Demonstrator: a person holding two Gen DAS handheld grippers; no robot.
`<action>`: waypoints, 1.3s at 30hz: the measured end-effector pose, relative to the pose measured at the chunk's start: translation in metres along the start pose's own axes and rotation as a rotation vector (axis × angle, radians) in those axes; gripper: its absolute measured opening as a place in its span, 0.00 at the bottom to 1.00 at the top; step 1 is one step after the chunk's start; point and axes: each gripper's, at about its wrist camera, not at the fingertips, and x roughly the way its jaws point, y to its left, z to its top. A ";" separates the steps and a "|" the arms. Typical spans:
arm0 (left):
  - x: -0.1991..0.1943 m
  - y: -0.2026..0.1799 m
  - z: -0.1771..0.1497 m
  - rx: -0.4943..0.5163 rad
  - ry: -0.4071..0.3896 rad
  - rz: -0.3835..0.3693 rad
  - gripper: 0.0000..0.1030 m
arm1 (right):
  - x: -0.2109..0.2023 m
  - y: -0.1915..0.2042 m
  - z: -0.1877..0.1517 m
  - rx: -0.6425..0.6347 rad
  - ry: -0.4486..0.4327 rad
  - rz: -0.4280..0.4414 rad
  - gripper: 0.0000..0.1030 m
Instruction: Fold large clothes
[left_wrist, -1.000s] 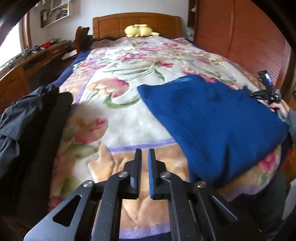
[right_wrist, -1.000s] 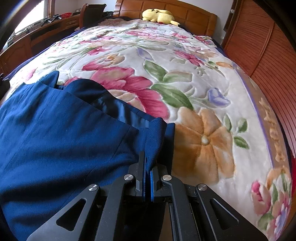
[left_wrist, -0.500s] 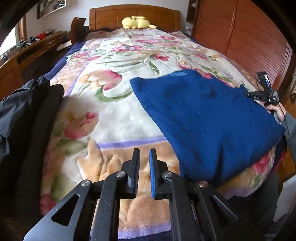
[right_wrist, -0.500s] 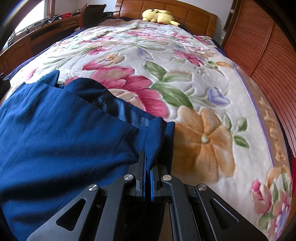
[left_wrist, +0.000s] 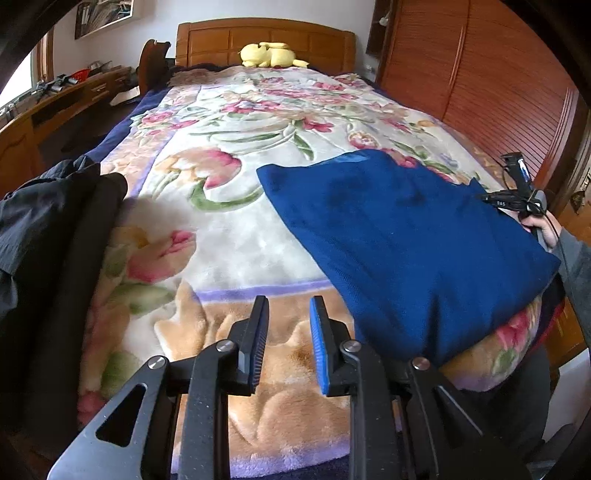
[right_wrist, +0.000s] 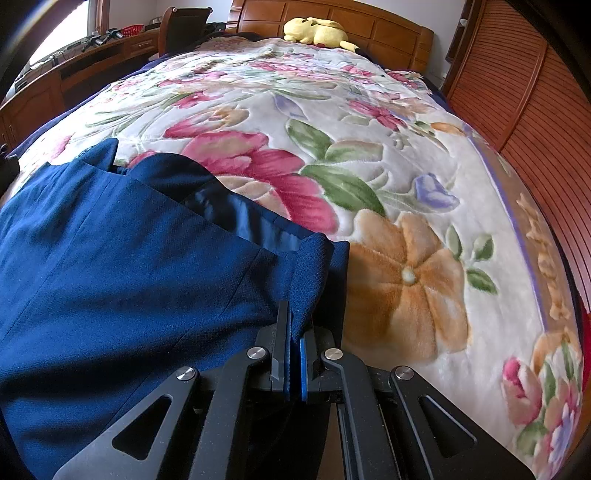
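At the bottom of its view the left gripper (left_wrist: 288, 343) is opening, empty, over the floral plush bed blanket (left_wrist: 229, 236). The right gripper (right_wrist: 293, 354) pinches a hem corner of the dark-blue woven jacket (right_wrist: 110, 266), which lies centre-right on the bed. The jacket looks soft, fairly heavy and limp; its corners and seams seem the best holds.

Wood headboard (left_wrist: 264, 35), louvred wardrobe (left_wrist: 491, 74) right, desk (left_wrist: 55, 107) left w/ window.
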 end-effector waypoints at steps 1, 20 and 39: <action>-0.001 0.000 0.000 0.002 -0.002 -0.005 0.25 | 0.000 0.000 0.000 0.000 0.000 0.000 0.02; 0.019 -0.032 -0.032 0.063 0.148 -0.119 0.86 | -0.019 -0.006 -0.009 0.020 -0.008 0.000 0.03; 0.050 -0.048 -0.043 0.065 0.196 -0.103 0.99 | -0.110 -0.018 -0.093 0.117 -0.074 0.052 0.55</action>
